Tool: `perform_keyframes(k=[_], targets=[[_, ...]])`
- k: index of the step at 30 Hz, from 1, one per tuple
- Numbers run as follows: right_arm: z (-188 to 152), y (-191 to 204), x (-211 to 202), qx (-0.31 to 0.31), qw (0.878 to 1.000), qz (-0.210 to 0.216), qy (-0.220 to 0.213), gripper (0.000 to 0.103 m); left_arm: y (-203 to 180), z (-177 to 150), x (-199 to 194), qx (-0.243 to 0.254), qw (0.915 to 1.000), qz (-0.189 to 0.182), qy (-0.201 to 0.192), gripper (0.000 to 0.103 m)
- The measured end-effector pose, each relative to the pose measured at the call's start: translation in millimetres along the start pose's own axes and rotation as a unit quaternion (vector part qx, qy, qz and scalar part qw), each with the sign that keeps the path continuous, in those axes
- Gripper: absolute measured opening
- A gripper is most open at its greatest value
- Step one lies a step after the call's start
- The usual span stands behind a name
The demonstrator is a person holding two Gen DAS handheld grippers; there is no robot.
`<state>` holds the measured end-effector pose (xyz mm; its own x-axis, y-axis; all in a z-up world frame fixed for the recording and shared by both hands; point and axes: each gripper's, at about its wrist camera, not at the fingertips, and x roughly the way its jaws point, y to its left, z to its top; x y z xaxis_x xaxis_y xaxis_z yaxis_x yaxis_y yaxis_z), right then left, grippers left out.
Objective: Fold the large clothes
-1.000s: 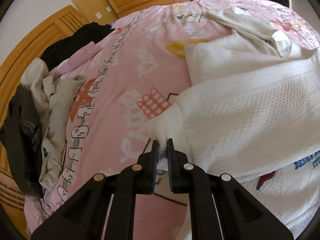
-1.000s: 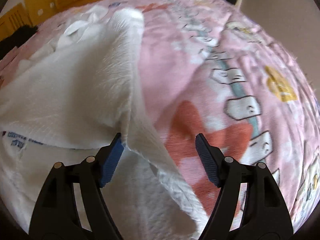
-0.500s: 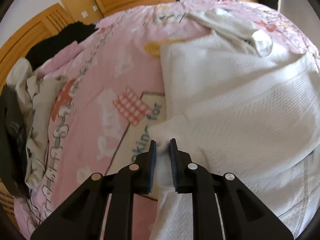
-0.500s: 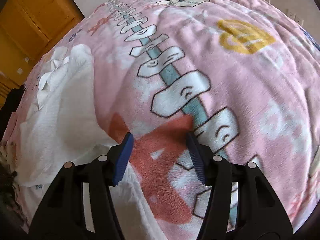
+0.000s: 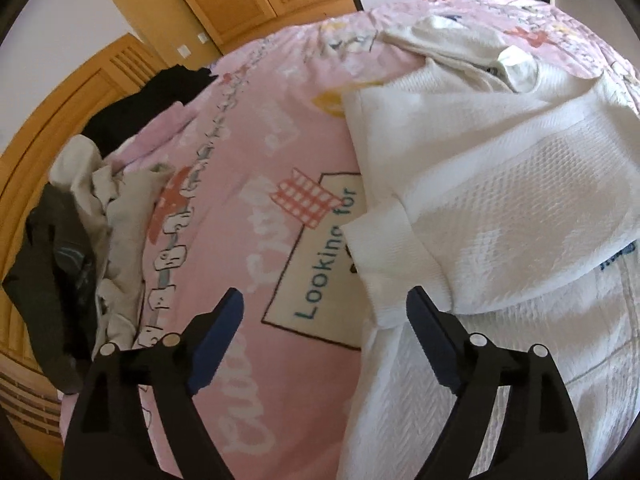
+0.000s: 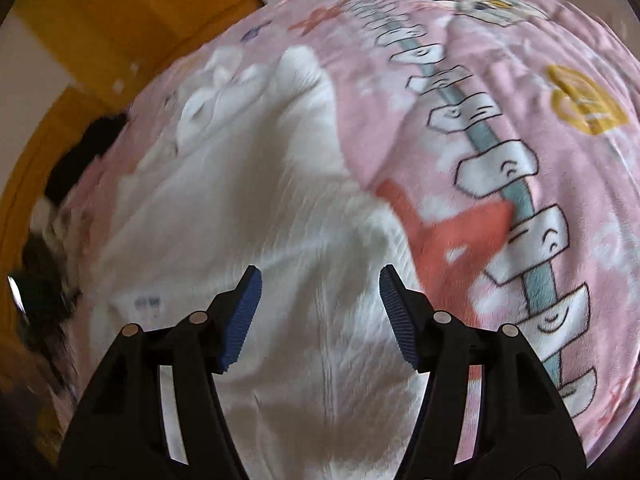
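Here, both jaws opening and empty, the left hand-held gripper point(image 5: 326, 334) and right hand-held gripper point(image 6: 320, 312) hover over the white top point(image 5: 500, 184) on the bed point(image 5: 256, 168), sleeve point(image 5: 396, 256) folded in; next probably needs a fresh hem grip.

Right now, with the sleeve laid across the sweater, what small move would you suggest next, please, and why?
Probably bring the left gripper over to the white sweater hem: its jaws are opening, empty, and the sleeve cuff already lies folded across the body on the pink blanket.

The pink blanket point(image 5: 248, 168) carries a cream panel point(image 5: 320, 272) printed "Looking for" in teal; other lettering there is too blurred to read.
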<state>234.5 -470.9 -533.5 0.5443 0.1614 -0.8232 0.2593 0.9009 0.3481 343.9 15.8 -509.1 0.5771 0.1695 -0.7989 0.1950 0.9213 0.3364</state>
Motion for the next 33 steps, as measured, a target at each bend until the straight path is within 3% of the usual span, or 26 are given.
perform_keyframes(k=[3, 8, 16, 22, 26, 30, 33], targets=[[-3, -2, -1, -0.005, 1.000, -0.001, -0.004, 0.061, 2, 7, -10, -0.023, 0.9997, 0.009, -0.007, 0.083], [13, 8, 0, -0.013, 1.000, 0.000, -0.014, 0.063, -14, 40, -17, -0.055, 0.9983, -0.012, -0.011, 0.087], [84, 86, 25, -0.065, 0.997, 0.025, -0.039, 0.065, -92, 119, 11, -0.077, 0.9934, -0.085, -0.005, 0.091], [148, 149, 61, -0.106, 0.993, 0.031, -0.036, 0.065, -145, 165, 68, -0.081, 0.9918, -0.098, -0.001, 0.094], [188, 176, 82, -0.134, 0.990, 0.027, -0.040, 0.065, -152, 169, 100, -0.092, 0.9906, -0.101, -0.006, 0.094], [242, 213, 124, -0.185, 0.982, -0.016, -0.034, 0.065, -148, 153, 127, -0.140, 0.9817, -0.128, 0.017, 0.094], [283, 240, 164, -0.205, 0.978, -0.043, -0.012, 0.065, -151, 147, 130, -0.148, 0.9810, -0.126, -0.003, 0.095]])
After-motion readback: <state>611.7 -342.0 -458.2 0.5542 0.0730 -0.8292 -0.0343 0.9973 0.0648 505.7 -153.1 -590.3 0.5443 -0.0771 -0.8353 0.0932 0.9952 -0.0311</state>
